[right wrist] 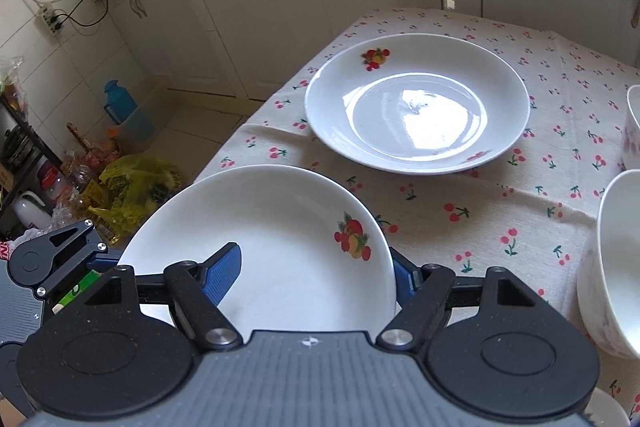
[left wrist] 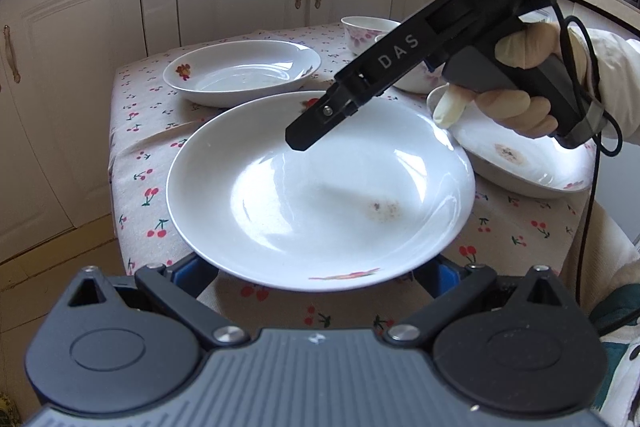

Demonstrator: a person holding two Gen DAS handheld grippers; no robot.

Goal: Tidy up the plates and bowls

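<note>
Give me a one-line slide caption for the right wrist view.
Right gripper straddling the rim of a fruit-print plate, a second plate on the cherry-print tablecloth.
</note>
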